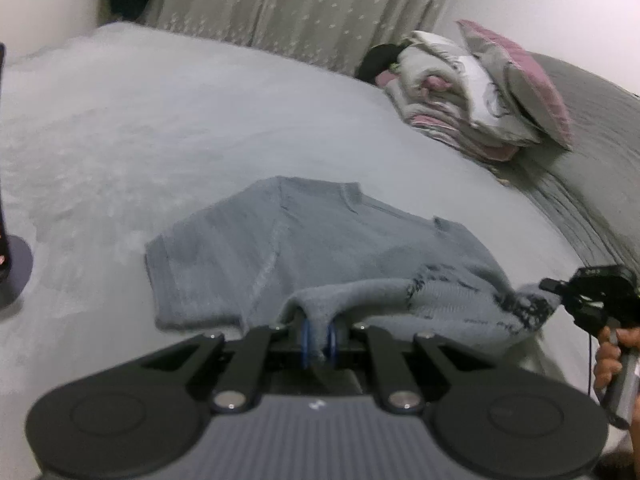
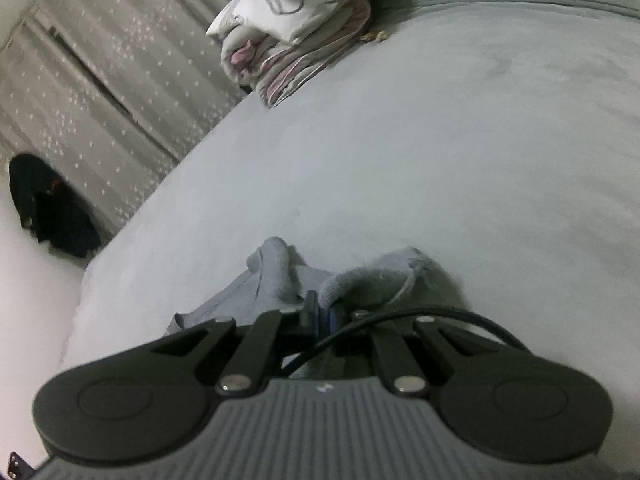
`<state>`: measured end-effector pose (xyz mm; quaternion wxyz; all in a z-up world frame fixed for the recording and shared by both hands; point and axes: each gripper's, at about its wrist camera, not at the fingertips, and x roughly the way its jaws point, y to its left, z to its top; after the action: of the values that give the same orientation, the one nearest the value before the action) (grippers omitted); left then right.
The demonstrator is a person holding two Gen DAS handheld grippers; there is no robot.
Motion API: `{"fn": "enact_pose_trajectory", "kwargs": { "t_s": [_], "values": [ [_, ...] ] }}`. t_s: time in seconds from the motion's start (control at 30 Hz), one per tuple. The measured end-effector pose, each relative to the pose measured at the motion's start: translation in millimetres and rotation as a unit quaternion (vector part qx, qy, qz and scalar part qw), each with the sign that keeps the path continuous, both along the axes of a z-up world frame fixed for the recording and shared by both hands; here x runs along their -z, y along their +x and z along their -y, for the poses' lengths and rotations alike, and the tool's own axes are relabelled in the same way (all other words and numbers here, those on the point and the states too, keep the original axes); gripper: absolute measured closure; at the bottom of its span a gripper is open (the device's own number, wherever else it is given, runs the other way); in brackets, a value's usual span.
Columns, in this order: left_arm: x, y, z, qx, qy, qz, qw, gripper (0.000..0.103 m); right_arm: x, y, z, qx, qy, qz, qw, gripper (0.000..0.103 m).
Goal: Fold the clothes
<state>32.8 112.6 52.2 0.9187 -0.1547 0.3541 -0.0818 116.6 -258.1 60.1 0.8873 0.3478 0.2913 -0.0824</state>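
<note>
Grey shirt (image 1: pixel 288 248) spread on bed (image 1: pixel 160 128), near hem raised. Left hand-held gripper (image 1: pixel 319 340) clenched on hem; right hand-held gripper (image 2: pixel 320 312) clenched on other corner. Advice: carry both corners forward level, hem taut, lay edge square onto collar end.

Grey bed (image 1: pixel 200 120), starred curtains (image 1: pixel 280 8), pillow (image 1: pixel 520 76).

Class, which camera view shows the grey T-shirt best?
The left wrist view: the grey T-shirt lies spread on the bed, with neckline and a sleeve visible. The right wrist view shows only a bunched edge pinched in the right gripper.
</note>
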Motion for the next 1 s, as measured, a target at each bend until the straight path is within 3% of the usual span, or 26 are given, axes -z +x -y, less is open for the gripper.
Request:
{"fn": "enact_pose_trajectory", "kwargs": {
  "t_s": [0.17,0.4,0.53,0.57,0.63,0.7,0.83,1.0],
  "values": [
    [17.8,43.3,-6.5,-0.027,-0.01,-0.016,0.9994,0.093,7.9,52.1,-3.4,-0.02,0.0,-0.019,1.0,0.097],
    [37.8,70.5,-10.7,-0.05,-0.016,0.001,0.9986,0.091,23.0,107.2,-12.2,-0.048,-0.013,-0.028,0.998,0.095],
    [46.4,73.4,-9.0,-0.056,0.007,0.011,0.9983,0.073,36.8,121.4,-16.9,-0.063,-0.018,-0.038,0.997,0.087],
    [46.6,73.2,-8.4,-0.057,0.013,0.013,0.9982,0.066,40.2,122.9,-17.5,-0.067,-0.02,-0.039,0.997,0.084],
    [44.4,72.0,-7.8,-0.055,0.022,0.017,0.9981,0.063,41.3,118.1,-17.1,-0.076,-0.023,-0.026,0.997,0.063],
    [40.1,68.8,-8.1,-0.059,0.028,0.019,0.9977,0.055,37.7,109.9,-17.1,-0.084,-0.024,-0.013,0.996,0.05],
    [28.3,56.3,-5.8,-0.062,0.045,0.03,0.9966,0.05,19.8,88.3,-21.8,-0.104,-0.041,0.007,0.994,0.047],
    [12.7,32.9,8.8,-0.029,0.063,0.042,0.9967,0.043,-0.3,55.1,-25.8,-0.121,-0.044,0.032,0.991,0.043]
  ]
}}
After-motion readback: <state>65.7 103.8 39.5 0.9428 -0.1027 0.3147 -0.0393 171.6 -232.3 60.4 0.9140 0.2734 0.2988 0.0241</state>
